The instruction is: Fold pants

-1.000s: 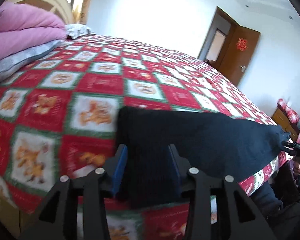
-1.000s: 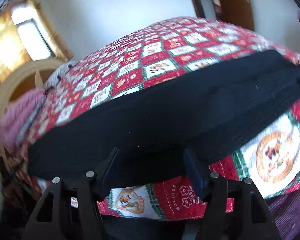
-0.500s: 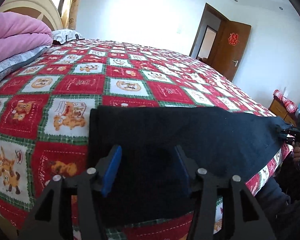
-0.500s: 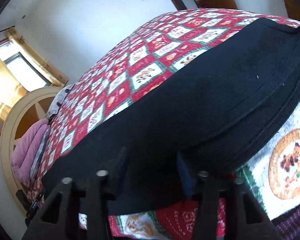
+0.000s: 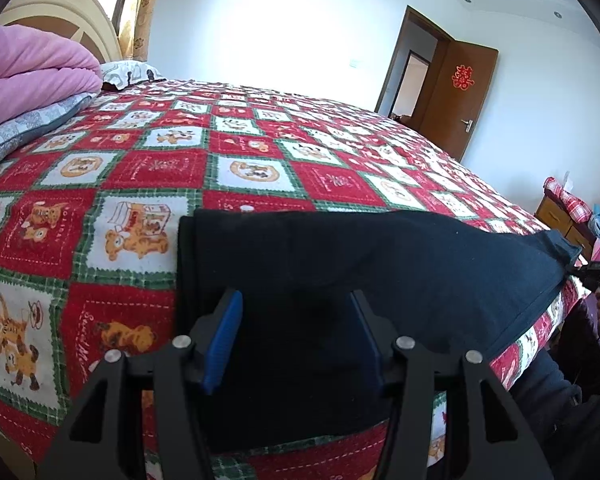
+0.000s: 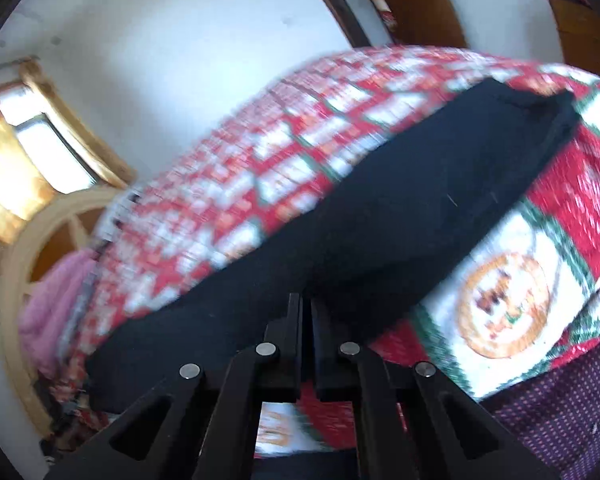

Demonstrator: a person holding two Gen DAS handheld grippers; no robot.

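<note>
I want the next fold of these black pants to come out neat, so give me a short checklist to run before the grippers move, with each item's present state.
1. Right gripper shut on the near edge of the pants: jaws have just closed; whether cloth is pinched, cannot tell.
2. Left gripper gripping the pants: not ok; its blue pads stand apart over the cloth.
3. Pants lying flat on the bedspread: ok, with only shallow wrinkles.
4. Bedspread beyond the pants free for the fold: ok.
5. Pink quilt away from the pants: ok.
</note>
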